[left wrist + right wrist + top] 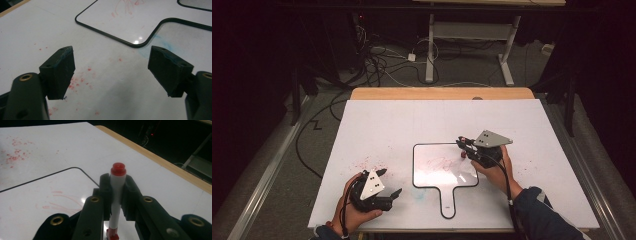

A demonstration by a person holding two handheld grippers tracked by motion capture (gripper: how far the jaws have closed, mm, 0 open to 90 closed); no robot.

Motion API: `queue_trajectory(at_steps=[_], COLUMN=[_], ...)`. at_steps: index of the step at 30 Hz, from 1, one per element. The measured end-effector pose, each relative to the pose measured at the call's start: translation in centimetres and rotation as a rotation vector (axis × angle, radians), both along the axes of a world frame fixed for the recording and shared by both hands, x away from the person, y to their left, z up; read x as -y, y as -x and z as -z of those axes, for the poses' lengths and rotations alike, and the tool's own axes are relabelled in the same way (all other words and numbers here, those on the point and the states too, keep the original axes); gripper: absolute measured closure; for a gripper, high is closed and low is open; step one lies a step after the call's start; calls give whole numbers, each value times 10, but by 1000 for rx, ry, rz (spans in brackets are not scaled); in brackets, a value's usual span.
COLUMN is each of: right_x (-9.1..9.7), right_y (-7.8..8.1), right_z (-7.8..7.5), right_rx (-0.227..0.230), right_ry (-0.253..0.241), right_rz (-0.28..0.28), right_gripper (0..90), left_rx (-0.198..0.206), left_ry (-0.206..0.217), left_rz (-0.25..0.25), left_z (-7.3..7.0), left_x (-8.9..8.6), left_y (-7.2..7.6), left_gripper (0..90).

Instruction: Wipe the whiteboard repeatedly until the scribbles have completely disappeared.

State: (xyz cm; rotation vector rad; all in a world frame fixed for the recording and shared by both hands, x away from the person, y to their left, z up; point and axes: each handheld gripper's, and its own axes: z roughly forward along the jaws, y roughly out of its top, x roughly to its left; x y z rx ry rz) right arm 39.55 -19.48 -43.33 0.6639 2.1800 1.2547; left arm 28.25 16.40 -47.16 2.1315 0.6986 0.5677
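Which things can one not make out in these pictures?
- Red scribble on the whiteboard: too small in the high view, cut off by the top edge in the left gripper view.
- Marker tip: cut off at the bottom edge in the right gripper view, clamped in the right tool.

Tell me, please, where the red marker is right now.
The red marker is clamped in the right tongs, held over the right edge of the small whiteboard in the high view.
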Motion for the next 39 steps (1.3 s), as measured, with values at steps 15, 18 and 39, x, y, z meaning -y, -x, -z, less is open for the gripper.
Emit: queue_trajectory(at_steps=[15, 18, 39], right_x=[-2, 1, 8], right_y=[7, 4, 8], right_z=[-2, -2, -2], right_rx=[1, -8, -21], right_ry=[39, 27, 16], right_rz=[-15, -1, -11], right_gripper=[812, 812, 813], left_rx=[-1, -3, -3], left_ry=[-6, -5, -9], left_rz=[9, 8, 14], left_z=[0, 0, 0], left_x=[1, 0, 0], left_y=[1, 0, 1], left_gripper=[208, 208, 209])
